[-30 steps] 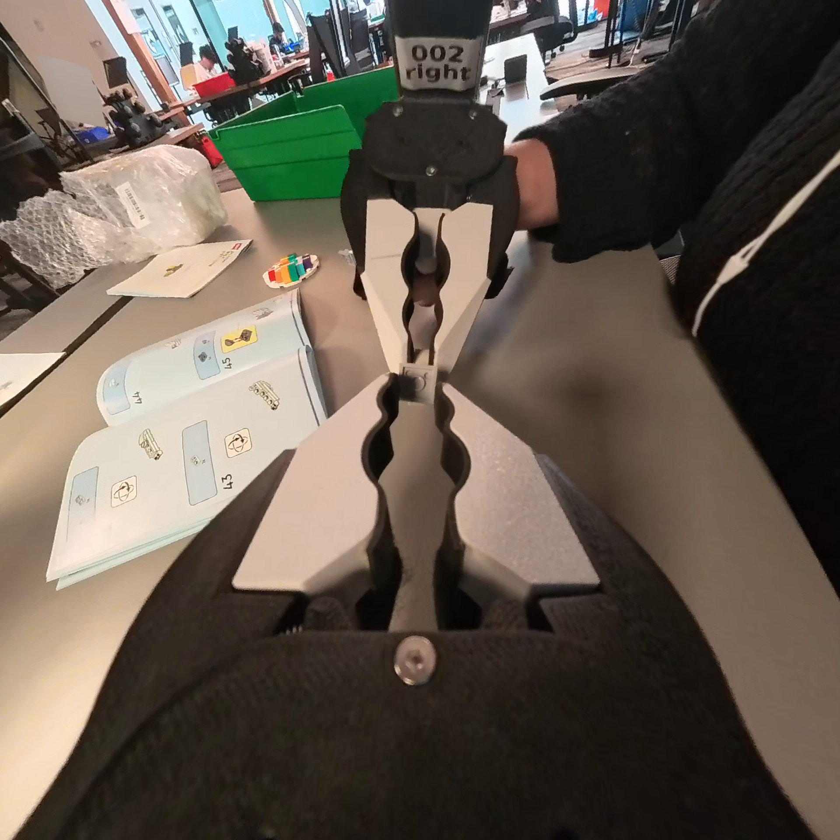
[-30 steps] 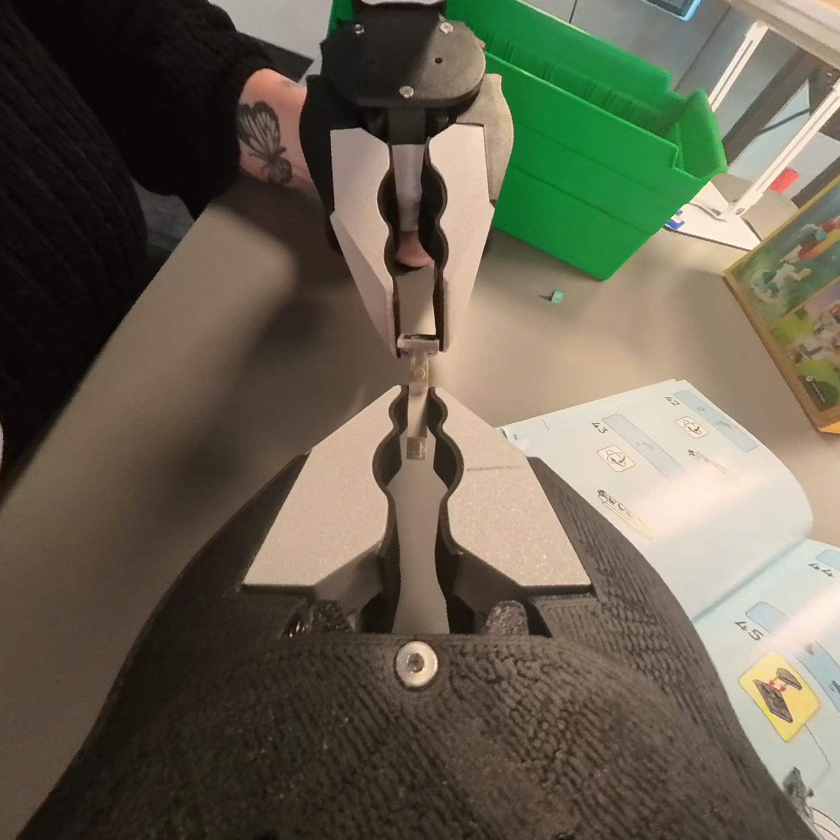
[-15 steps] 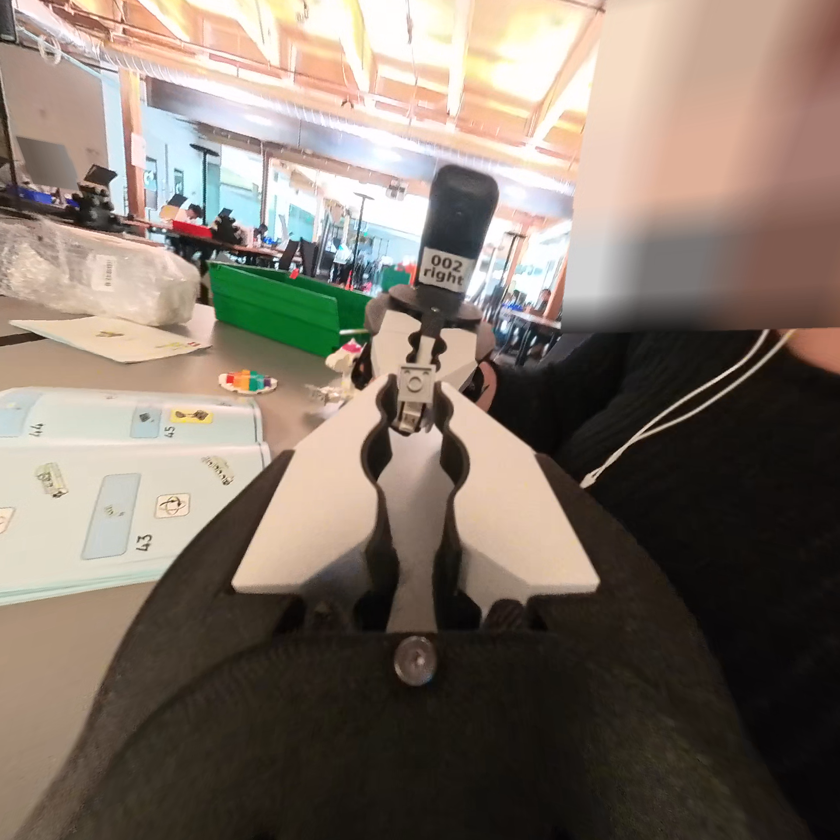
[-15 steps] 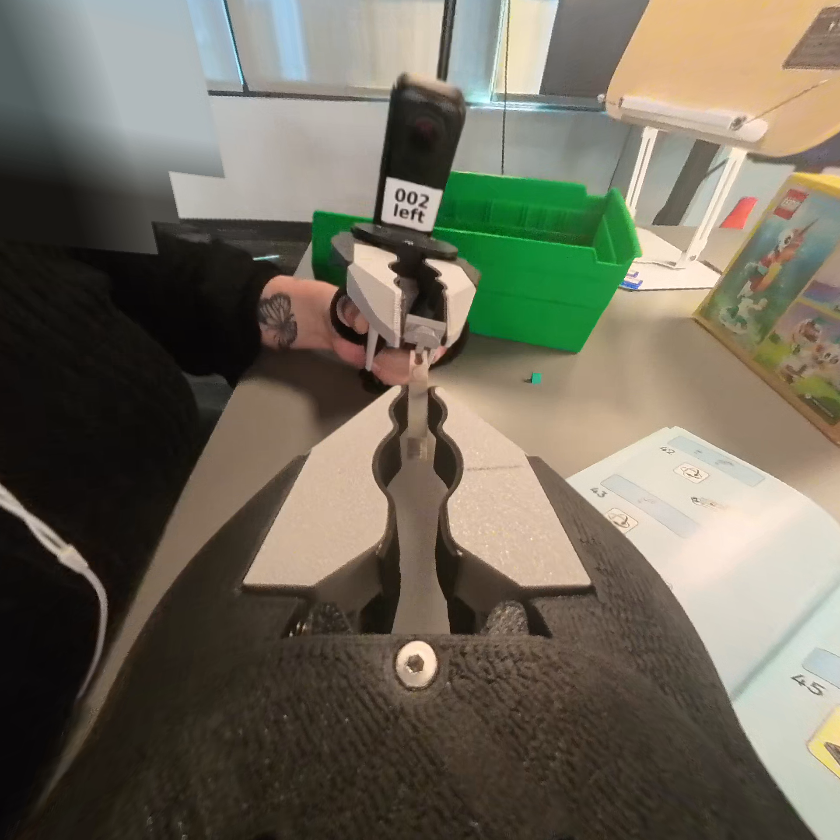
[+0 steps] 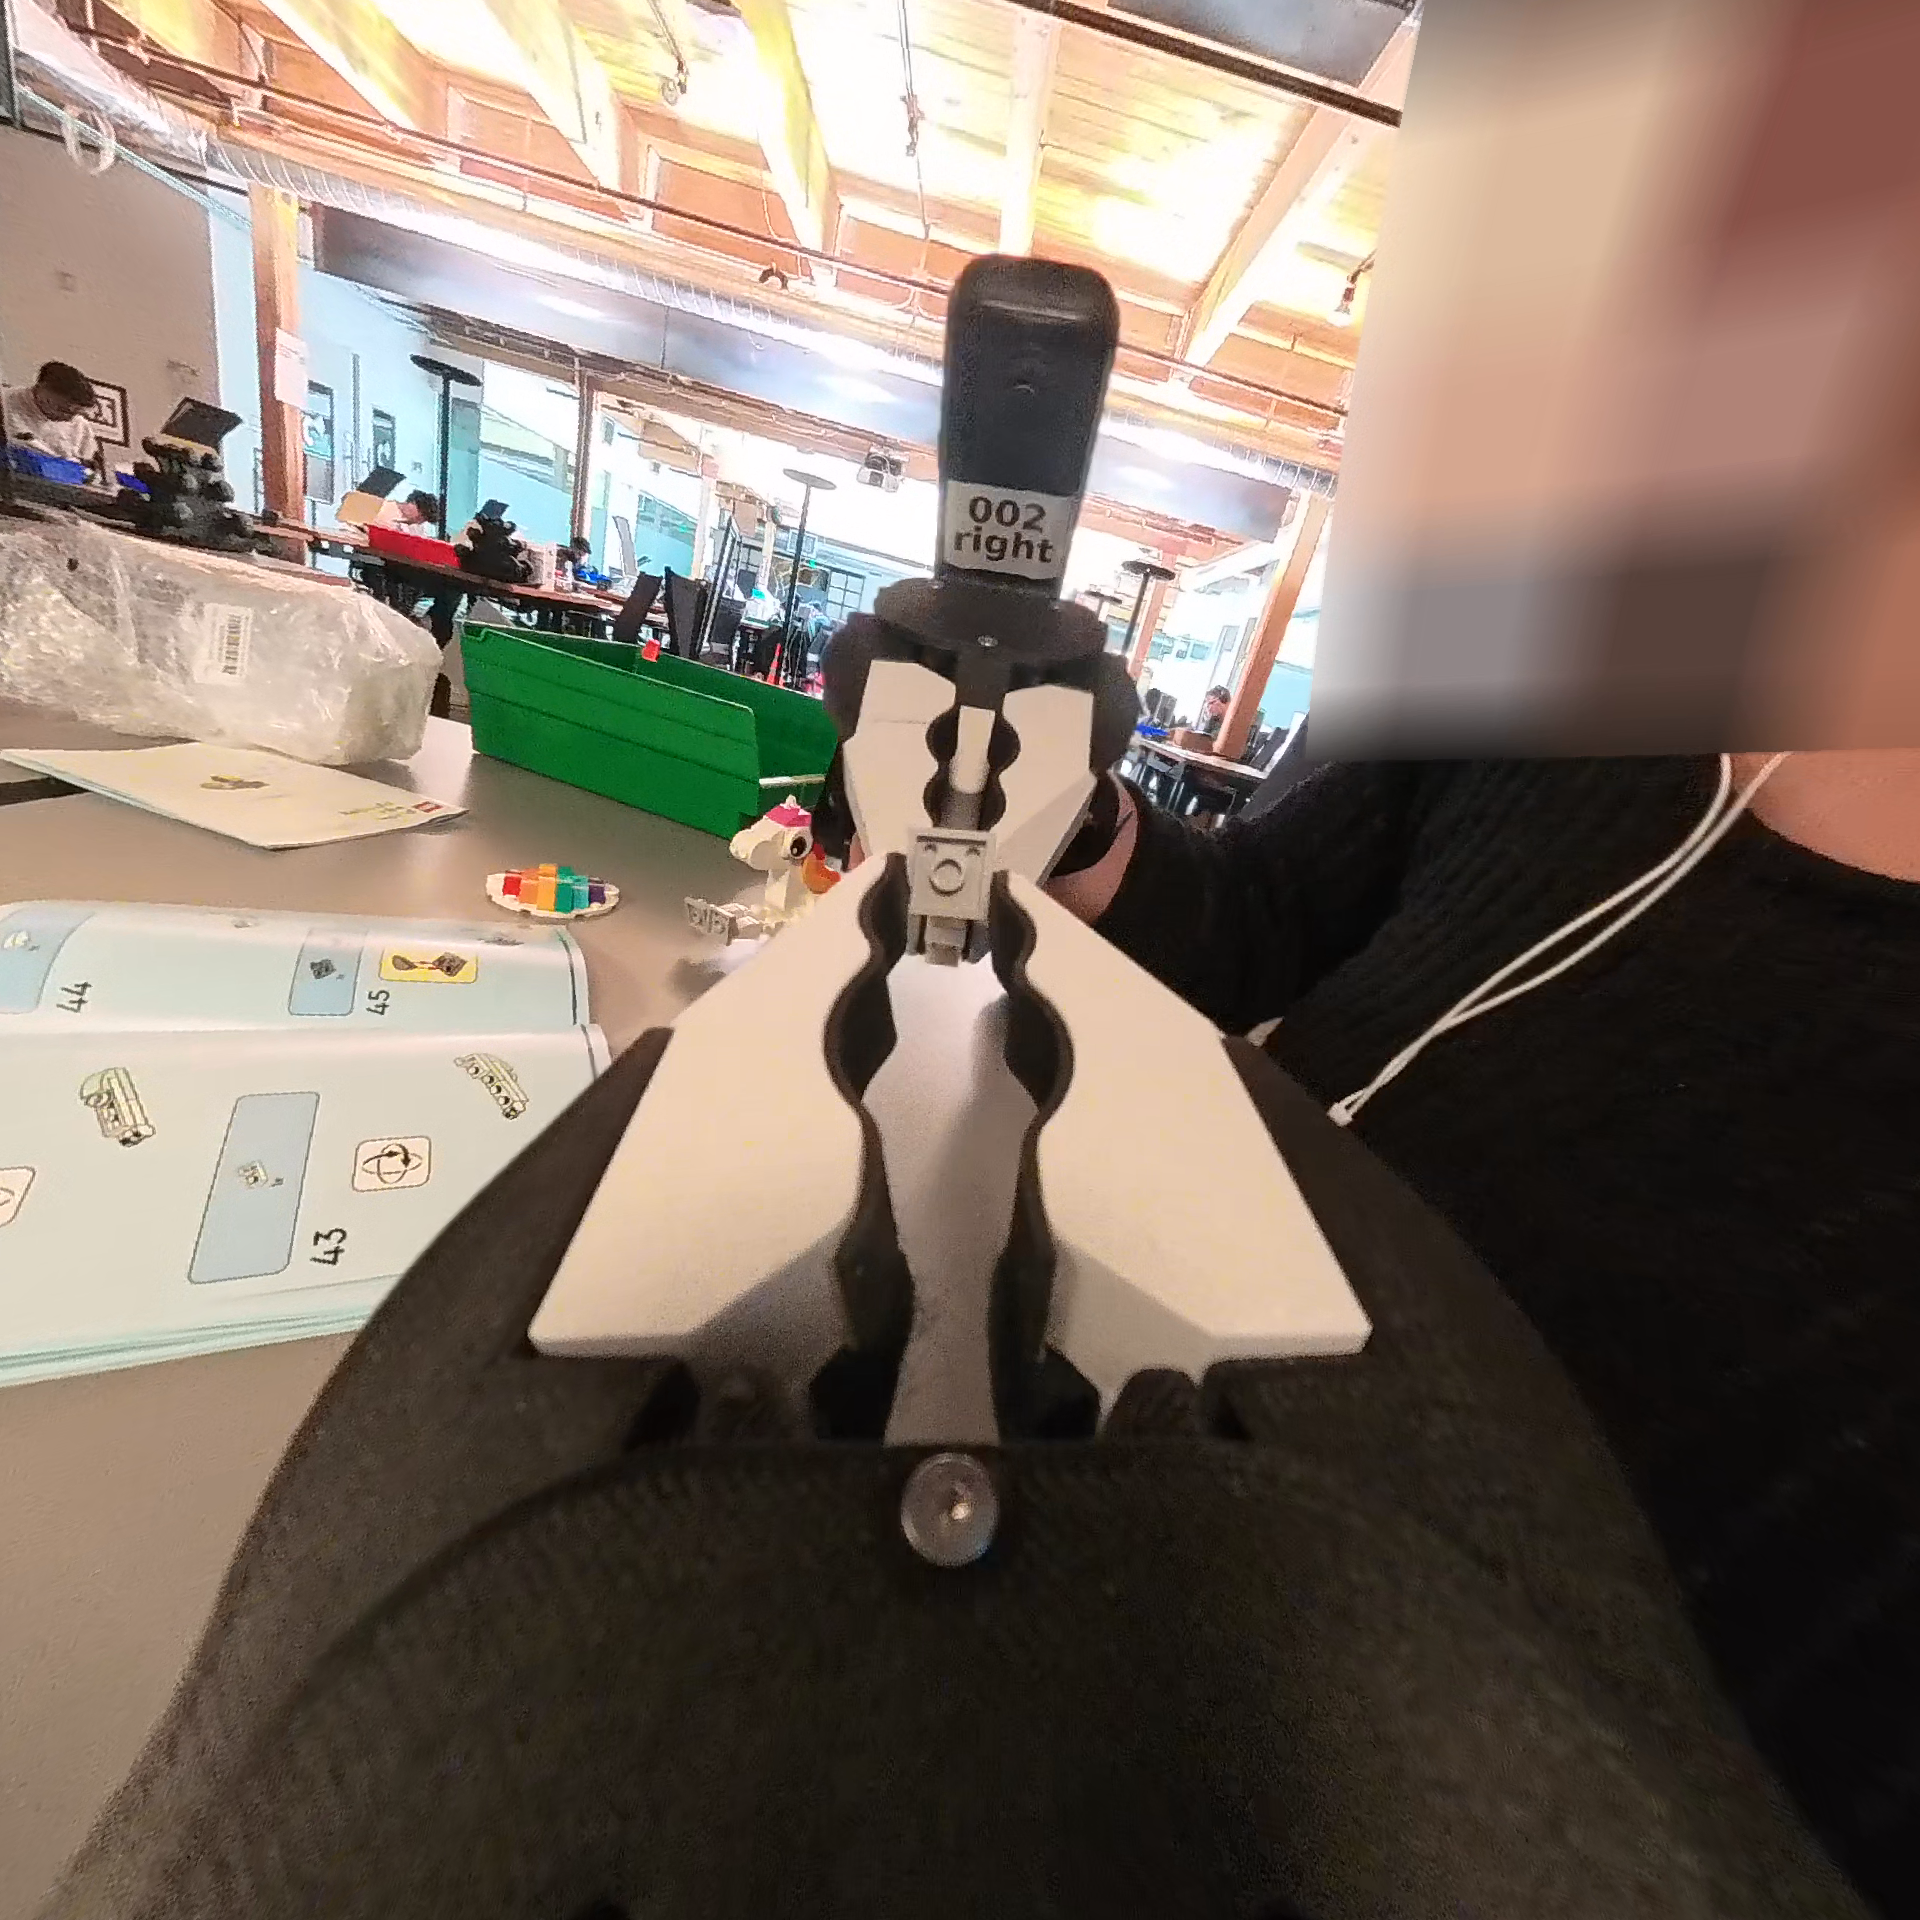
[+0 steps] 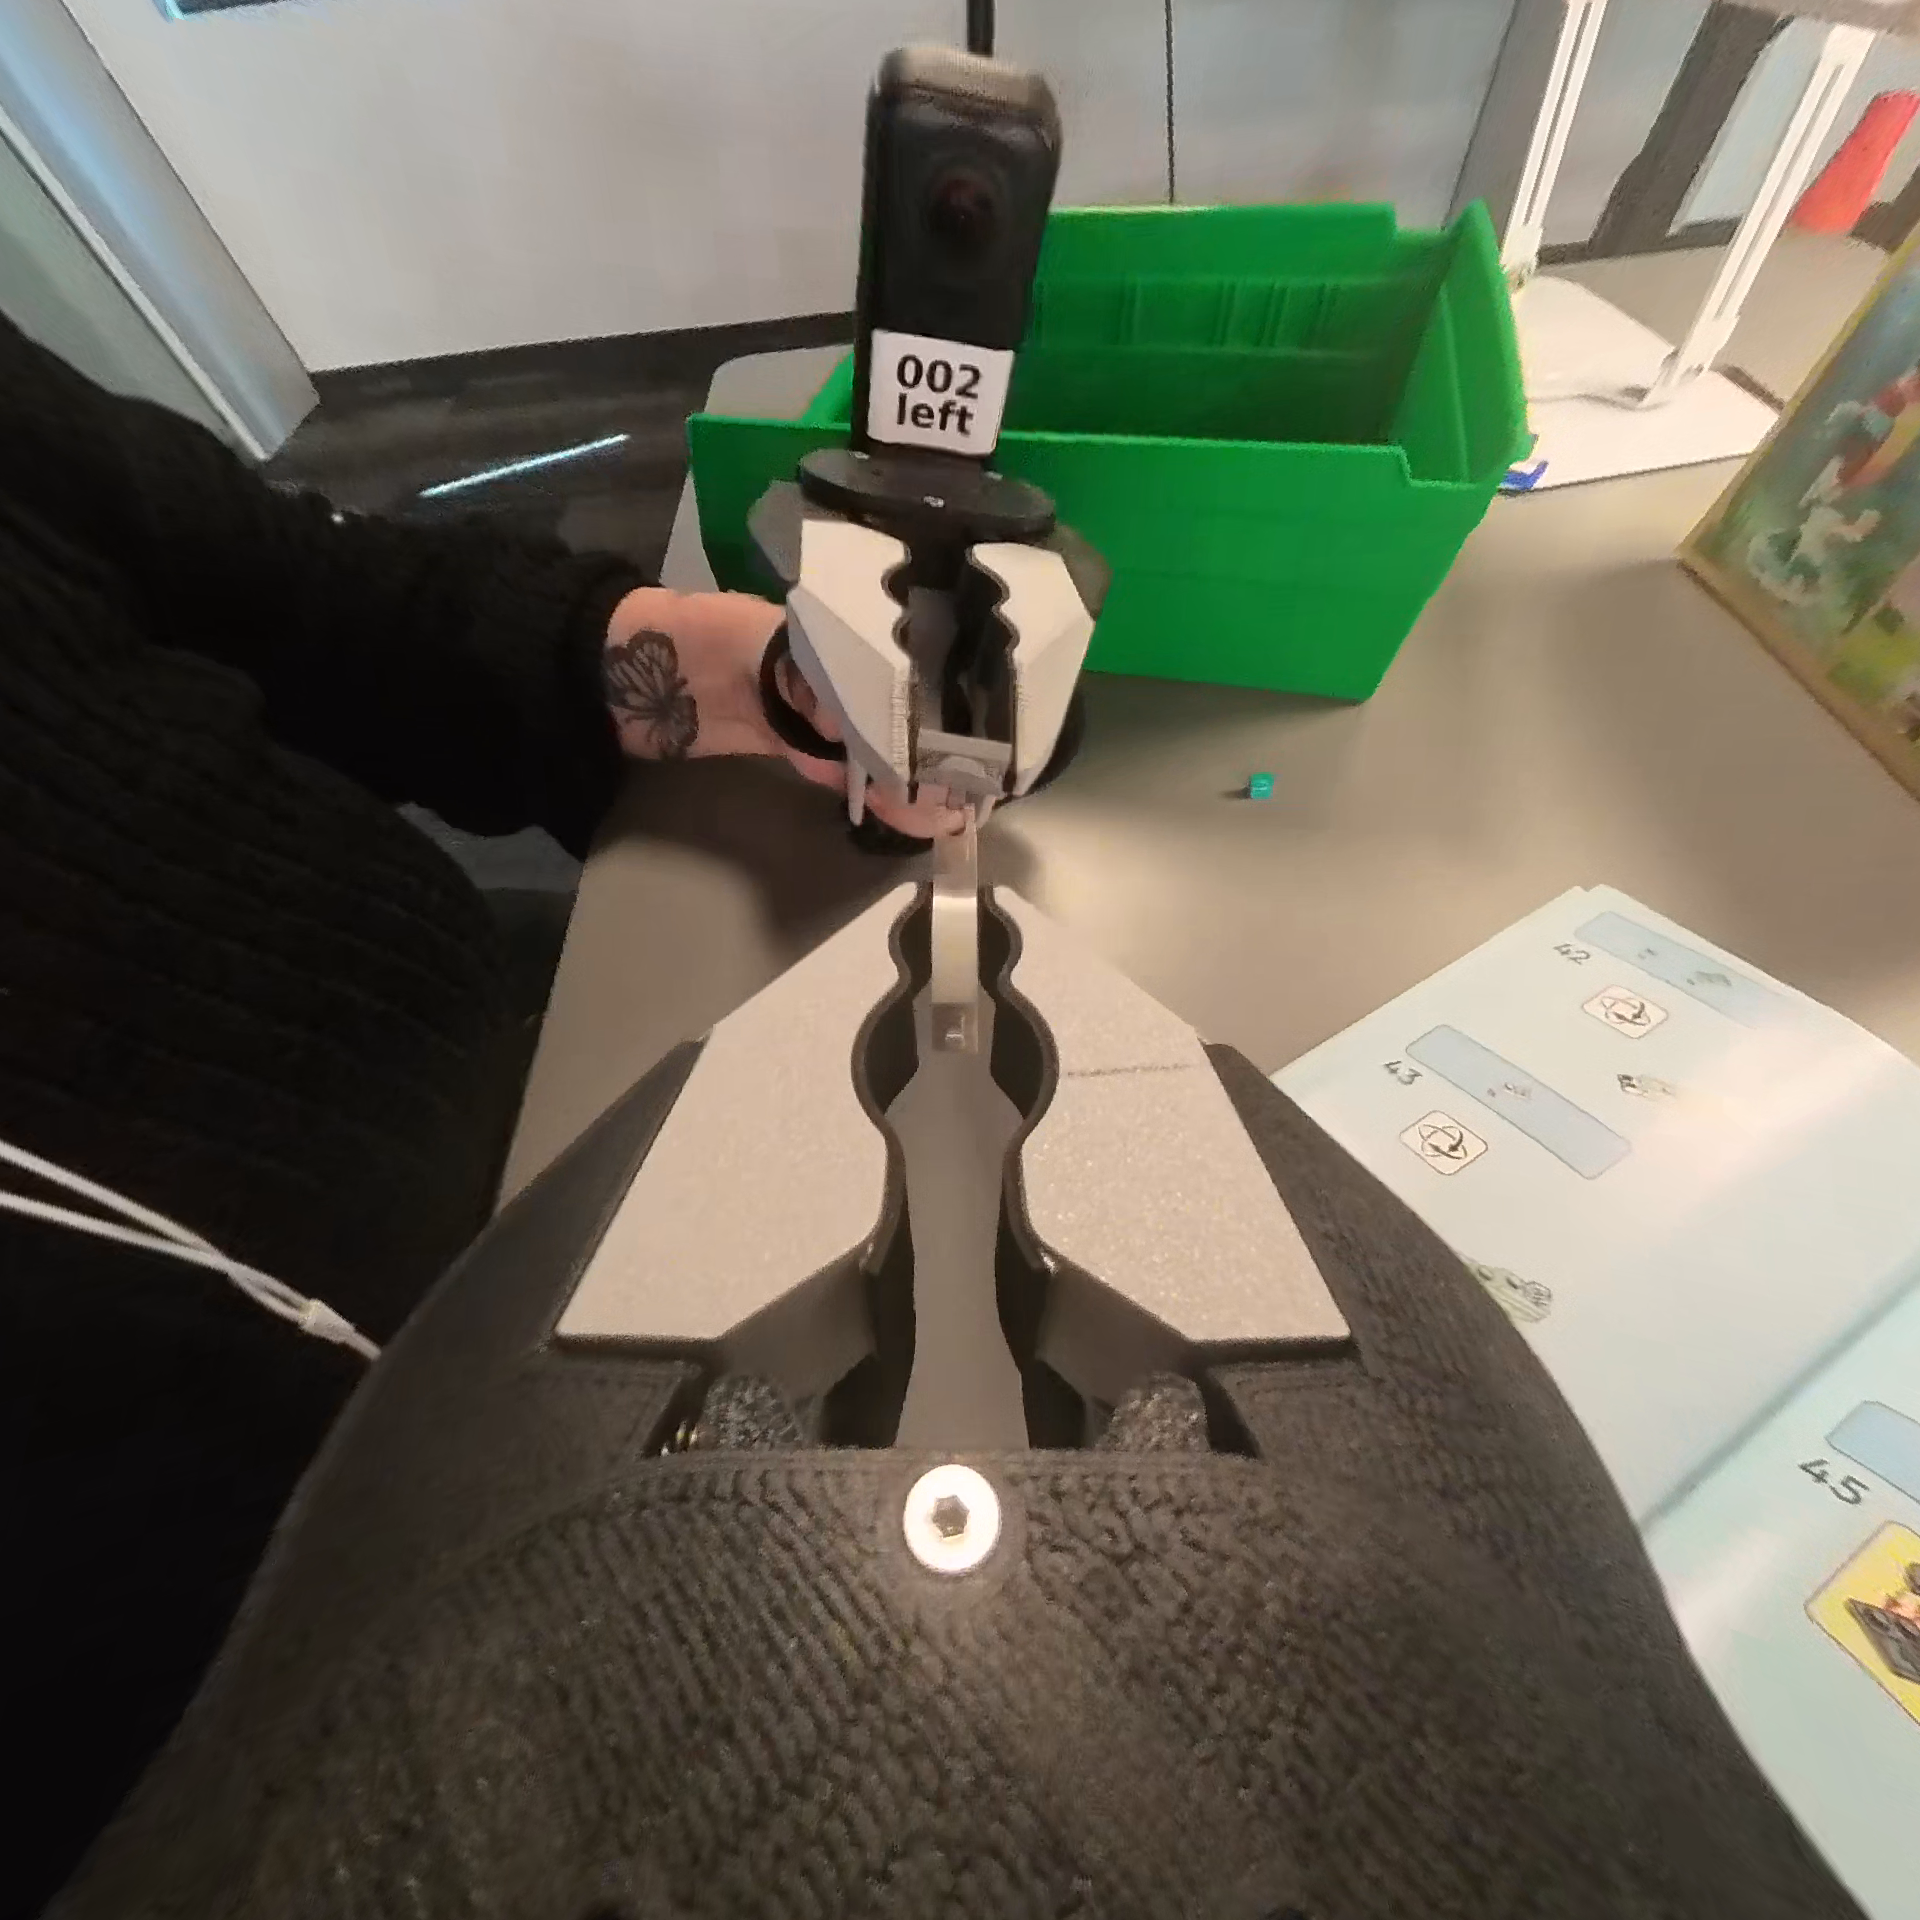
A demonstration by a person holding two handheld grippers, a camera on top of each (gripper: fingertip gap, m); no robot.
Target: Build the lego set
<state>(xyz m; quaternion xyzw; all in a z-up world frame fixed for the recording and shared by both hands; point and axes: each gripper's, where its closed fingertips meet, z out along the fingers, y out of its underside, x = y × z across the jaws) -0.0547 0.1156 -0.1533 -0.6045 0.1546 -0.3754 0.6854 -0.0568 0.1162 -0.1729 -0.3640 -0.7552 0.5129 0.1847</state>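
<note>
Since a second ago both grippers have tipped up from a downward look at the table to nearly level, and they have drawn slightly apart, tips still facing. The left gripper (image 5: 945, 883) pinches a small grey square plate (image 5: 945, 875) between its narrowed tips, the single round stud turned toward its own camera. The right gripper (image 6: 954, 914) is closed on a thin grey strip piece (image 6: 954, 961) held edge-on, whose far end reaches the plate in the left gripper's tips; whether the two pieces touch cannot be told. Each gripper is held upright by a hand (image 6: 727, 696) in a black knit sleeve, above the matte grey table (image 6: 1351, 790). The fingers are pale grey wedges with wavy black inner pads. Beyond lie the open, pale blue instruction booklet (image 5: 260, 1122), a small white bird model (image 5: 779, 852), a round plate of coloured studs (image 5: 554, 890) and a glossy green bin (image 6: 1247, 540)
</note>
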